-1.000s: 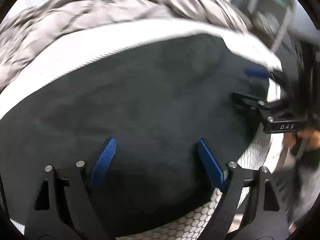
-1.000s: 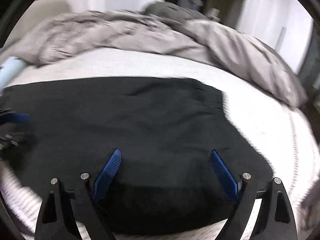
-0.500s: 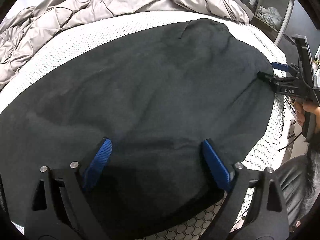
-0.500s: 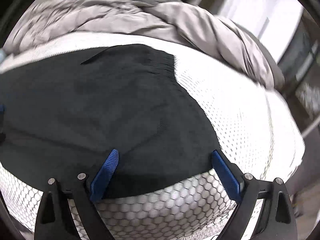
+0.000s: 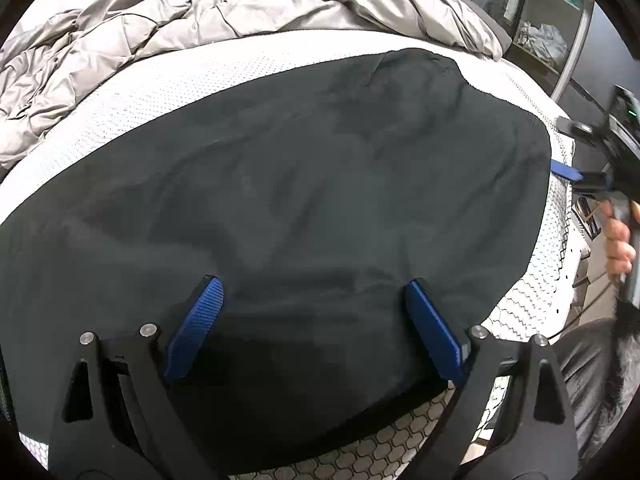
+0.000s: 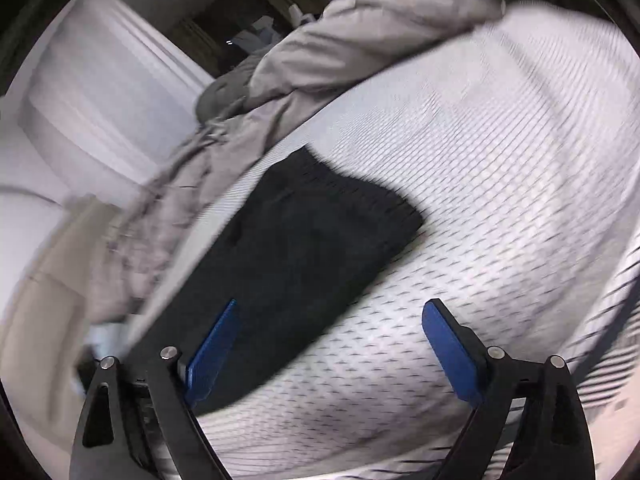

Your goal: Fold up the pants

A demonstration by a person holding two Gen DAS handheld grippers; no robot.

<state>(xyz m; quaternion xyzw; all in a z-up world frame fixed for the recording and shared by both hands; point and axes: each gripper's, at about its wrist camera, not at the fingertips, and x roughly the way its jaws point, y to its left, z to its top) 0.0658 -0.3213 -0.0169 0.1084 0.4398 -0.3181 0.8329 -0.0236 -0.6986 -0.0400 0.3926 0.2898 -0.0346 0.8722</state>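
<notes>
My right gripper (image 6: 332,344) has swung off the one pair of black pants (image 5: 280,200) lying flat on the mattress (image 6: 500,200), jaws closing on nothing, while my left gripper (image 5: 312,320) hovers released over them.

Black pants (image 5: 320,184) lie spread flat on the white mesh mattress (image 5: 168,80), lightly wrinkled, one edge reaching the near edge of the bed.

Your way is barred at twelve o'clock by the heaped grey duvet (image 5: 208,12). Bare mattress (image 6: 500,208) lies free toward three o'clock of the black pants (image 5: 304,184), unobstructed.
</notes>
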